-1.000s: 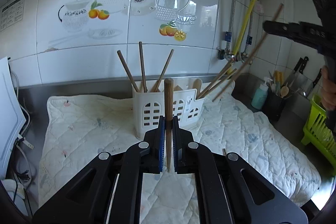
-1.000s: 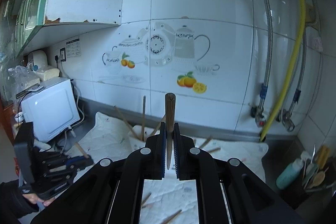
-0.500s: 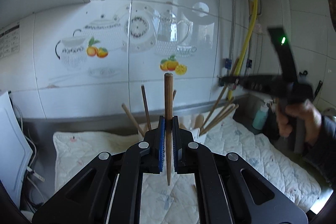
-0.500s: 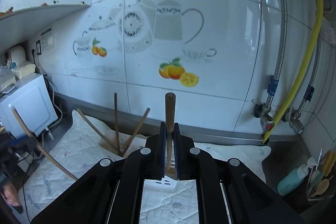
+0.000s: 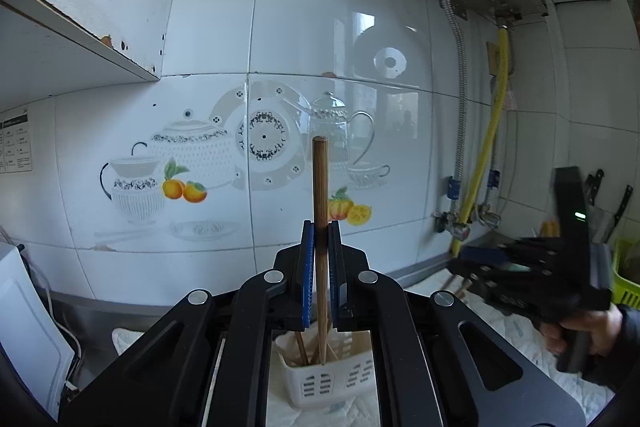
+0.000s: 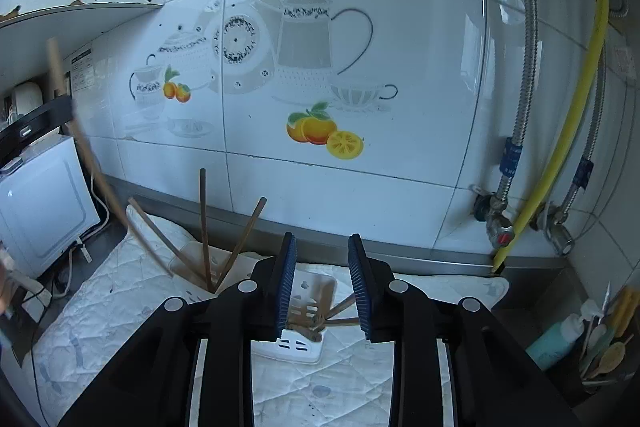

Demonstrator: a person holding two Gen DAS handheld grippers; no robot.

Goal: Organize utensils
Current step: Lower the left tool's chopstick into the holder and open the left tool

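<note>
My left gripper [image 5: 320, 231] is shut on a wooden chopstick [image 5: 320, 187] held upright, its lower end over the left compartment of the white utensil holder [image 5: 324, 383], which holds several chopsticks. My right gripper [image 6: 322, 247] is open and empty above the holder's right compartment [image 6: 298, 339], where several wooden utensils [image 6: 320, 315] lie. Three chopsticks [image 6: 204, 223] stand in the holder's left compartment. The right gripper also shows blurred at the right of the left wrist view [image 5: 472, 259]. The left gripper's chopstick [image 6: 80, 143] shows at the left of the right wrist view.
A quilted white mat [image 6: 120, 303] covers the counter under the holder. A white appliance [image 6: 36, 203] stands at the left. Pipes and a yellow hose [image 6: 560, 139] run down the right wall. A dark cup of utensils [image 6: 600, 351] and a teal bottle [image 6: 556, 339] stand at the right.
My right gripper has opened and let go of its wooden utensil, which now lies in the holder. My left gripper has moved over the holder with its chopstick.
</note>
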